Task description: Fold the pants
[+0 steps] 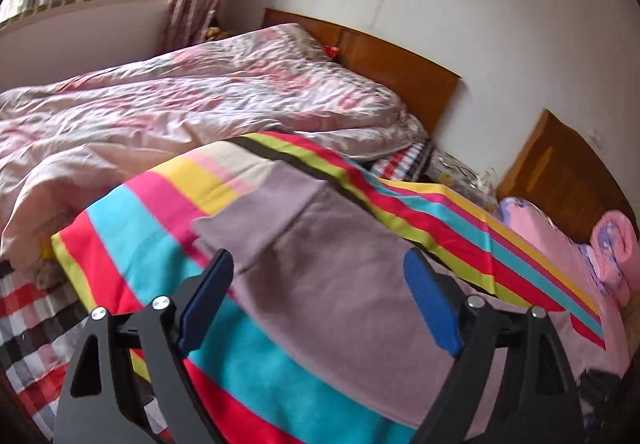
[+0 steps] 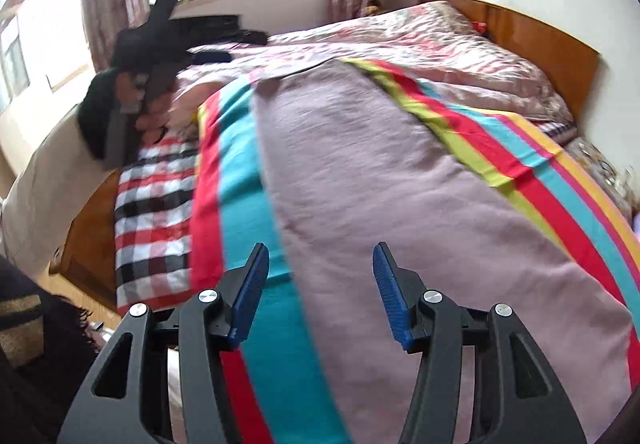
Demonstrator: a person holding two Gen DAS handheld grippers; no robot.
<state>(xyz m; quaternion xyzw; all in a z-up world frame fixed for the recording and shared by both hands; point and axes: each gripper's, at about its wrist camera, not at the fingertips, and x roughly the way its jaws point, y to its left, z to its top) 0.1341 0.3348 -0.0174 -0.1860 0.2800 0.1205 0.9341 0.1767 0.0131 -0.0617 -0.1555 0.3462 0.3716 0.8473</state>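
Left wrist view: your left gripper has its jaws wide apart, nothing between them, above the mauve pants, which lie flat along the striped blanket toward the bed's right edge. A fold line crosses near their far end.

Right wrist view: right gripper also apart and empty over the pants' near end. Looks like you're between folds; next, re-grip an end and carry it over.

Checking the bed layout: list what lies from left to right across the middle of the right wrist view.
Person's hand holding the left gripper → checked blanket → striped sheet → mauve pants → wooden headboard.
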